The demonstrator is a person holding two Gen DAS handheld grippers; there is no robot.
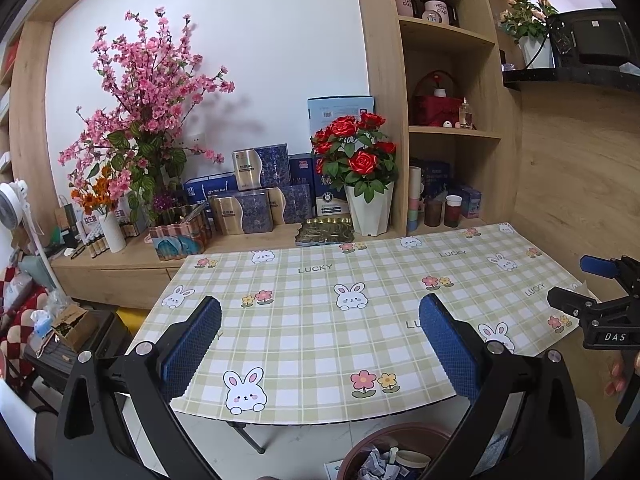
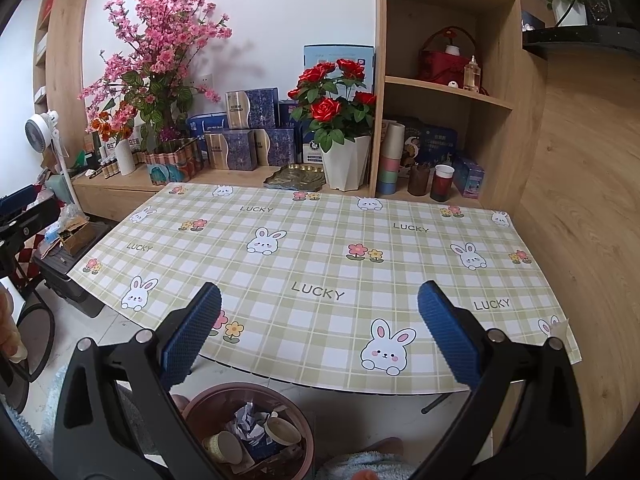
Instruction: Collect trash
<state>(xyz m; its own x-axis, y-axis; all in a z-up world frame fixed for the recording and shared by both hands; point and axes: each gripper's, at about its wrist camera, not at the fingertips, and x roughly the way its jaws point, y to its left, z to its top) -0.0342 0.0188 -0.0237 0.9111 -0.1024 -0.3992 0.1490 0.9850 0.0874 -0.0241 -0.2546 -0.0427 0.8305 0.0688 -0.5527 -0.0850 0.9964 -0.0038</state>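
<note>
A brown round trash bin (image 2: 208,404) stands on the floor below the table's near edge and holds crumpled paper (image 2: 248,424), paper cups (image 2: 282,428) and other scraps. The bin (image 1: 384,436) also shows at the bottom of the left wrist view. My left gripper (image 1: 320,340) hangs open over the near part of the checked tablecloth (image 1: 320,320), nothing between its blue pads. My right gripper (image 2: 320,332) is open too, above the near table edge with the bin just below it. In the left wrist view the right gripper (image 1: 592,284) appears at the right edge.
The table (image 2: 320,240) carries a green plaid cloth with rabbits. Behind it a low wooden counter holds a white pot of red roses (image 2: 340,120), pink blossoms (image 2: 160,40), blue boxes (image 2: 256,128) and a green tray (image 2: 294,176). Shelves (image 2: 440,80) stand at the right, a fan (image 2: 42,128) at the left.
</note>
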